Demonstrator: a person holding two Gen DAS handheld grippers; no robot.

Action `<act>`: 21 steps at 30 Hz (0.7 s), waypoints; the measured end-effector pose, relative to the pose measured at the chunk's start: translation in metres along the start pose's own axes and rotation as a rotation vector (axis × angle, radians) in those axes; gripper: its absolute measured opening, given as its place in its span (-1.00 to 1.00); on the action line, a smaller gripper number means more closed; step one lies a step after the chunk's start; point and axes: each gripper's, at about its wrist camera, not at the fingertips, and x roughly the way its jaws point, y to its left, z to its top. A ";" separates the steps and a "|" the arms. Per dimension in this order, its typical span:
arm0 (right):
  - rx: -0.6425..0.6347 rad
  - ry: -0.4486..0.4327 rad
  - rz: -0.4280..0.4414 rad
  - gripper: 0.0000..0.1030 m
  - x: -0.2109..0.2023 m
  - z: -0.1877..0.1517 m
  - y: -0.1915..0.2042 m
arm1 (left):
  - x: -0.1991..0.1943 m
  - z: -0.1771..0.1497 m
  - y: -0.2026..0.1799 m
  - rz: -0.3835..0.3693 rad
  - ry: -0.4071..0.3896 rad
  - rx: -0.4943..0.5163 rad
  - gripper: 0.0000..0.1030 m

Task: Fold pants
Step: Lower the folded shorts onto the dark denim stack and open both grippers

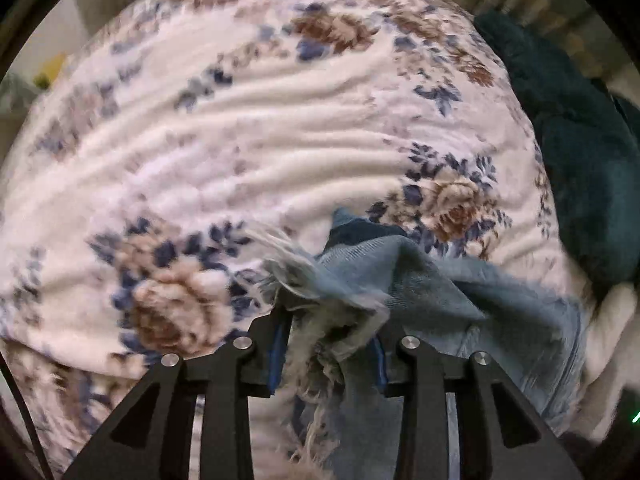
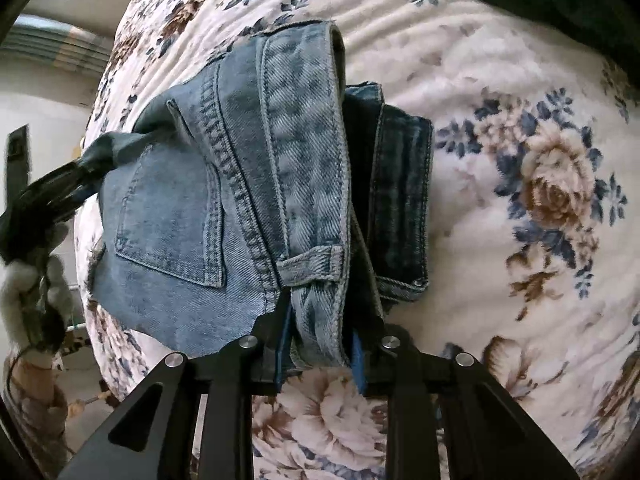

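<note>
Denim is what both tools are clamped on, and the grips look thin enough to worry about. The left tool (image 1: 332, 344) pinches only the frayed hem (image 1: 320, 280) of the pants (image 2: 224, 184), where loose white threads bunch between its blue pads; I judge that if the fringe alone is caught, the hem could slide out once the cloth is pulled tight. The right tool (image 2: 320, 344) is closed on the waistband (image 2: 304, 152) just below a belt loop (image 2: 312, 260), with several stacked layers between its pads, and the outer layer could slip free while the inner ones stay held, which would spoil the fold. Because the 2 tools hold opposite ends, a sideways pull by either could twist the cloth or skew the edges. The pants are light blue, washed jeans with heavy double stitching, a back pocket (image 2: 168, 216) facing the right wrist camera, and a darker inner side showing at the waist opening. They seem already doubled lengthwise, though I cannot tell how neatly. They hang partly lifted over the bed, whose plush blanket (image 2: 500, 80) is cream with blue and brown roses; whether the lower part touches it is unclear. A dark teal fabric (image 1: 580, 140) lies at the blanket's far edge, well apart from the jeans, and could snag a wide swing.
</note>
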 end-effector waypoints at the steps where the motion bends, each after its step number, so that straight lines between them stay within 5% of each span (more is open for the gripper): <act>1: -0.003 -0.020 -0.015 -0.24 -0.005 -0.002 0.002 | -0.010 -0.006 -0.006 0.013 -0.028 0.029 -0.37; 2: -0.008 -0.039 -0.038 0.08 -0.011 -0.005 0.004 | -0.020 -0.014 -0.013 0.029 -0.052 0.060 -0.38; 3: -0.015 -0.059 -0.061 0.39 -0.016 -0.008 0.007 | -0.032 -0.024 -0.020 0.038 -0.078 0.089 -0.18; 4: -0.027 -0.092 -0.091 0.50 -0.024 -0.012 0.011 | -0.041 -0.034 -0.026 0.043 -0.102 0.111 -0.02; 6: -0.025 -0.152 -0.099 0.60 -0.041 -0.016 0.017 | -0.055 -0.051 -0.039 0.063 -0.129 0.159 0.77; 11: -0.017 -0.252 -0.106 0.60 -0.060 0.014 0.039 | -0.047 -0.045 -0.057 0.109 -0.143 0.221 0.82; 16: 0.025 -0.213 -0.092 0.60 -0.025 0.097 0.043 | -0.009 0.010 -0.061 0.135 -0.099 0.179 0.82; 21: -0.050 -0.130 -0.118 0.59 0.023 0.138 0.050 | 0.062 0.041 -0.043 0.203 0.053 0.122 0.82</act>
